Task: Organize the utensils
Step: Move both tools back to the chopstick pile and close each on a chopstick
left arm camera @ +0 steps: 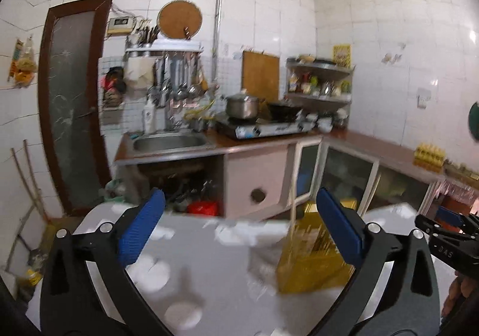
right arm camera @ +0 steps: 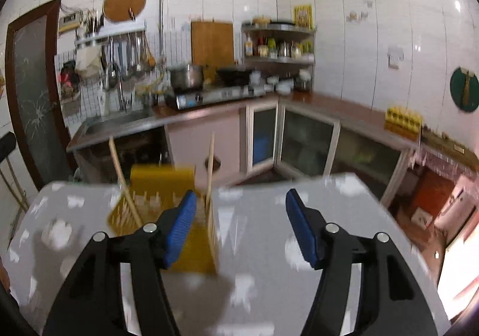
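Observation:
A yellow slatted utensil holder (right arm camera: pixel 155 204) stands on a grey table with white blotches (right arm camera: pixel 269 276). Two wooden sticks (right arm camera: pixel 211 165) lean upright in it. In the left wrist view the holder (left arm camera: pixel 308 258) sits right of centre, partly behind my right finger. My left gripper (left arm camera: pixel 239 225) is open and empty above the table. My right gripper (right arm camera: pixel 241 225) is open and empty, its left fingertip just in front of the holder. The right gripper also shows in the left wrist view (left arm camera: pixel 443 225) at the far right. Both views are motion-blurred.
Behind the table runs an L-shaped kitchen counter (right arm camera: pixel 344 114) with a sink (left arm camera: pixel 169 143), a gas stove (left arm camera: pixel 263 126) bearing a steel pot (left arm camera: pixel 242 105), hanging ladles (left arm camera: pixel 176 78), a spice shelf (right arm camera: pixel 278 45) and cabinets below. A brown door (left arm camera: pixel 71 102) is at left.

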